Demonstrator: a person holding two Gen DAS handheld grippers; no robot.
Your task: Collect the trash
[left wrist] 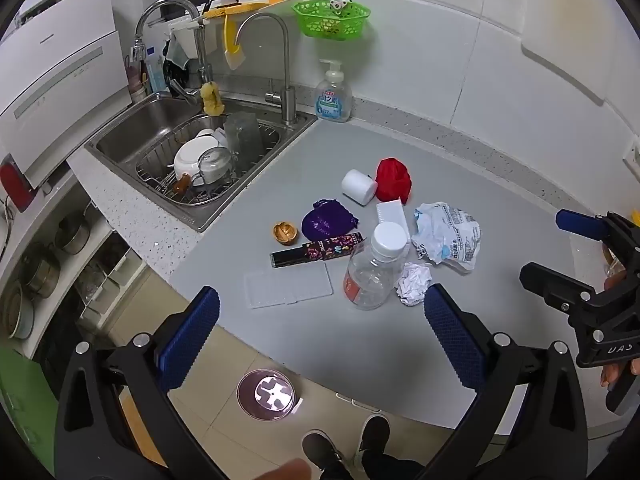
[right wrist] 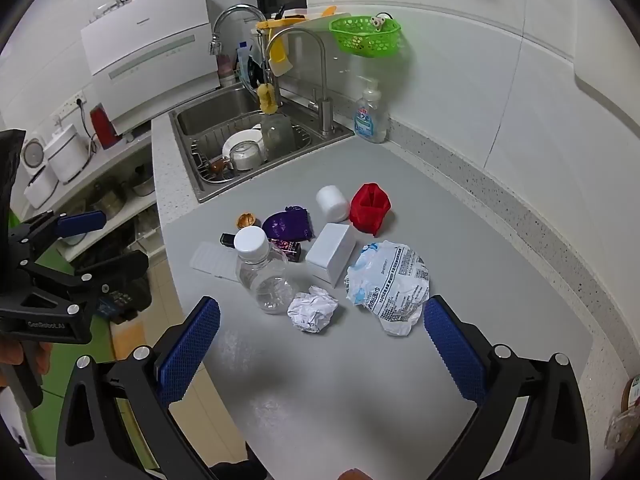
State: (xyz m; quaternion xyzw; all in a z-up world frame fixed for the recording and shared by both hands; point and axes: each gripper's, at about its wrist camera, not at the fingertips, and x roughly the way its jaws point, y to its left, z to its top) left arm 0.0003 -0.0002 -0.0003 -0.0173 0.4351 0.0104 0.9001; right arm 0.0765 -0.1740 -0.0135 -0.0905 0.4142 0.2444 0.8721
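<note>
Trash lies clustered on the grey counter (right wrist: 360, 380): an empty clear bottle (right wrist: 266, 272) with a white cap, a crumpled paper ball (right wrist: 313, 309), a crumpled printed plastic bag (right wrist: 390, 284), a white box (right wrist: 331, 254), a red pouch (right wrist: 369, 208), a white foam roll (right wrist: 331, 203), a purple pouch (right wrist: 287, 225), a dark patterned box (left wrist: 318, 249), a gold foil cup (left wrist: 285, 232) and a clear flat tray (left wrist: 289, 290). My left gripper (left wrist: 320, 336) is open, above the counter's front edge. My right gripper (right wrist: 322, 342) is open, just short of the paper ball.
A steel sink (left wrist: 160, 128) with a dish rack and dishes is at the back left, with a soap bottle (left wrist: 333, 96) beside it. A green basket (left wrist: 332, 18) hangs on the wall. A round bin (left wrist: 266, 394) stands on the floor below the counter edge.
</note>
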